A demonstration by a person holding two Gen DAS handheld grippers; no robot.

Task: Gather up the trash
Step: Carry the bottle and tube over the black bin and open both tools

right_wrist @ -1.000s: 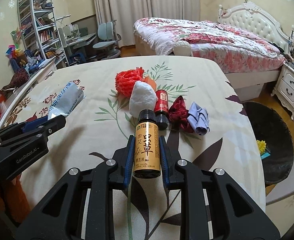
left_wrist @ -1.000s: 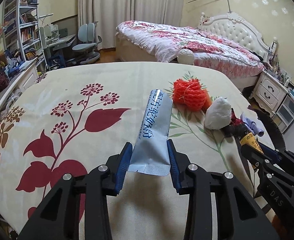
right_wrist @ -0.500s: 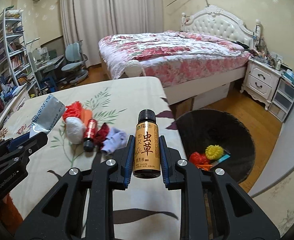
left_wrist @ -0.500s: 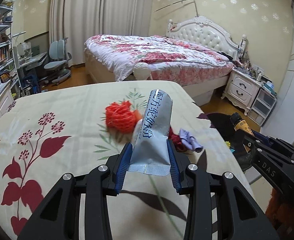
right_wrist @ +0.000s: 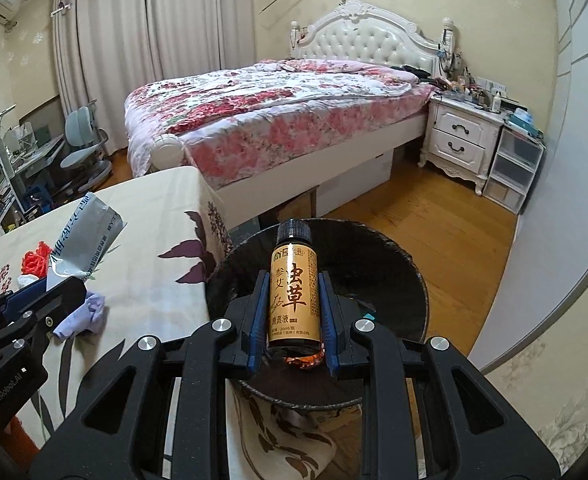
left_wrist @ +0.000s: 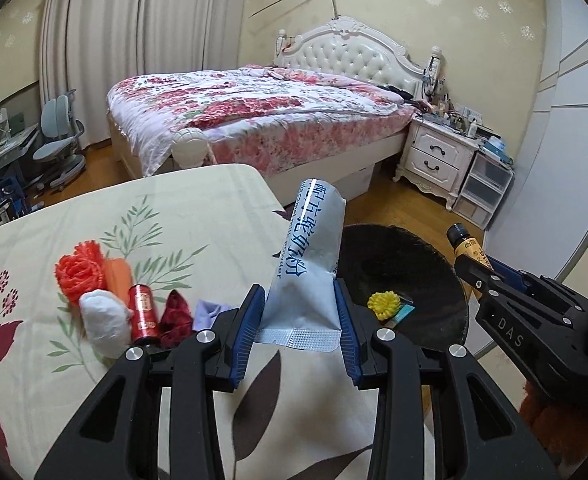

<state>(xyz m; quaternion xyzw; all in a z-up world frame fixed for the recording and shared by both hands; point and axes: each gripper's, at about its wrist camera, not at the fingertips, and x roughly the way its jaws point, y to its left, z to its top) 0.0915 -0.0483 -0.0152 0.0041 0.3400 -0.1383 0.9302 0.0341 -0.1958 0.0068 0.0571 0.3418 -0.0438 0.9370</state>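
My left gripper [left_wrist: 298, 320] is shut on a silver-blue powder sachet [left_wrist: 308, 264], held over the table's right edge beside the black trash bin [left_wrist: 426, 276]. My right gripper [right_wrist: 294, 320] is shut on a small amber bottle [right_wrist: 294, 296] with a black cap, directly above the bin [right_wrist: 394, 276]. On the flowered tablecloth [left_wrist: 173, 208] lie an orange net [left_wrist: 78, 272], a white wad [left_wrist: 103, 322], a red can [left_wrist: 143, 312], a dark red scrap [left_wrist: 175, 316] and a lilac cloth [left_wrist: 209, 312]. A yellow ball [left_wrist: 384, 305] lies in the bin.
A bed with a floral cover [right_wrist: 277, 112] stands beyond the table. A white nightstand [right_wrist: 462, 140] and plastic drawers [right_wrist: 514, 172] line the right wall. A desk chair [left_wrist: 59, 148] is at the back left. Wooden floor [right_wrist: 454, 232] surrounds the bin.
Both grippers have swung right across the table with their loads still held. The bottle has come from over the tablecloth to above the bin; the sachet now hangs at the table's right edge.
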